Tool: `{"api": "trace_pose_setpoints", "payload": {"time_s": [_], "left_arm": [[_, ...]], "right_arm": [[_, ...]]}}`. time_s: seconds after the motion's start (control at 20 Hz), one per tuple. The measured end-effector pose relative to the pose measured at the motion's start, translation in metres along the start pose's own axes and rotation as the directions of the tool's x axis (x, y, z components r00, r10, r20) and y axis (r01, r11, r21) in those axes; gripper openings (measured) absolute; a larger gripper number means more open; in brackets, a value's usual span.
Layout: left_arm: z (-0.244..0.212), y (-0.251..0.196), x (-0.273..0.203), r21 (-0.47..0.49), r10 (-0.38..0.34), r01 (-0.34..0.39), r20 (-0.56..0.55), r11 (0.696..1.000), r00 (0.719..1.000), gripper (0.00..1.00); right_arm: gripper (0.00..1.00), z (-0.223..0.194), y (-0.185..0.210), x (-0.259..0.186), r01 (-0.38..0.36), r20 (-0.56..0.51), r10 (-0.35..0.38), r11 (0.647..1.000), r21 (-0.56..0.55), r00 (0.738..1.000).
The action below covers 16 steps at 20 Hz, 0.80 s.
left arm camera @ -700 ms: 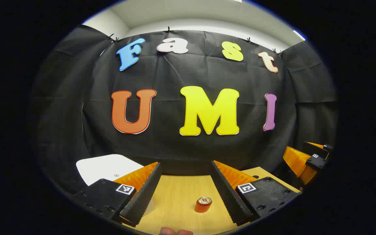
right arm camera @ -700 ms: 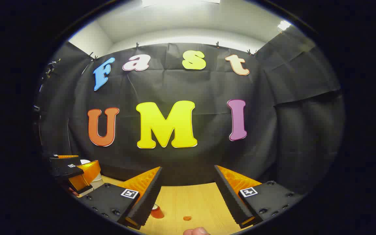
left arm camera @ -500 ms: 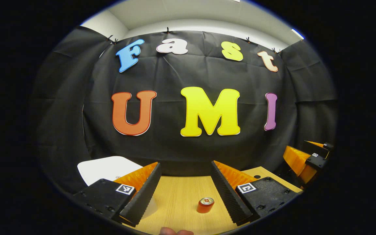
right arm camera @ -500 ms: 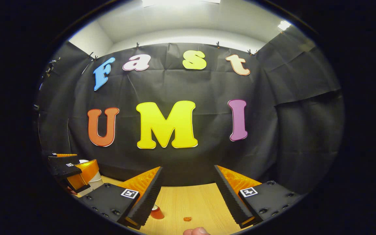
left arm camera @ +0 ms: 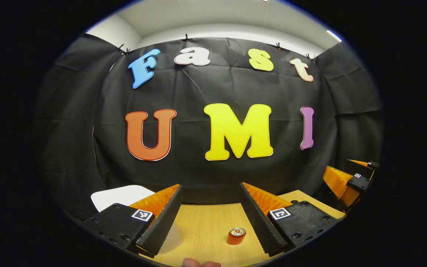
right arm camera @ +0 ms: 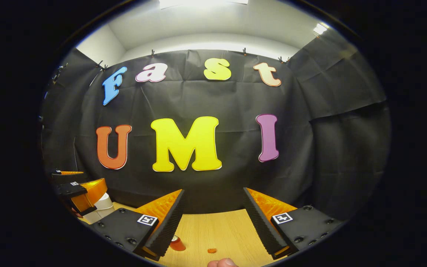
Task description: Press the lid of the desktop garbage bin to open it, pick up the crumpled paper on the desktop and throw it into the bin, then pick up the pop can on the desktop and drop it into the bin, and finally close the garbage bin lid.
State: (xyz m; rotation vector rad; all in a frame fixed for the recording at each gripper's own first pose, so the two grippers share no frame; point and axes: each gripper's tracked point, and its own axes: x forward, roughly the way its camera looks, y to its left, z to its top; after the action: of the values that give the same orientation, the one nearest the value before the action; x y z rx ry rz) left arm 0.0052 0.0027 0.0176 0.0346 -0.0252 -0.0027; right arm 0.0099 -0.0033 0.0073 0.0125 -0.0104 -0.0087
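Your left gripper has tipped down a little since 0.7 s ago: its fingers are still spread apart with nothing between them, and the can now stands upright on the desk slightly nearer its right finger, at about 5 o'clock. The bin sits lower at 8 o'clock, lid shut. Your right gripper has barely moved, fingers apart, the can at 7 o'clock beside its left finger.
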Motion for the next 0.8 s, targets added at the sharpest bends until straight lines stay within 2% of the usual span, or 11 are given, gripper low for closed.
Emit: {"api": "trace_pose_setpoints", "payload": {"time_s": [0.05, 0.1, 0.8], "left_arm": [[-0.001, 0.001, 0.001, 0.002, 0.009, -0.009, -0.007, 1.000, 1.000, 0.98], [-0.003, 0.003, 0.001, 0.001, 0.013, -0.013, -0.014, 1.000, 1.000, 0.98], [-0.013, 0.009, 0.001, -0.016, 0.050, -0.051, -0.045, 0.999, 0.998, 0.98]], "right_arm": [[0.96, -0.001, 0.002, 0.000, -0.008, 0.000, 0.008, 1.000, -0.004, 1.000], [0.94, -0.001, 0.003, 0.001, -0.014, -0.002, 0.014, 1.000, -0.010, 1.000], [0.96, -0.006, -0.008, 0.005, -0.022, -0.023, 0.022, 1.000, -0.002, 0.999]]}}
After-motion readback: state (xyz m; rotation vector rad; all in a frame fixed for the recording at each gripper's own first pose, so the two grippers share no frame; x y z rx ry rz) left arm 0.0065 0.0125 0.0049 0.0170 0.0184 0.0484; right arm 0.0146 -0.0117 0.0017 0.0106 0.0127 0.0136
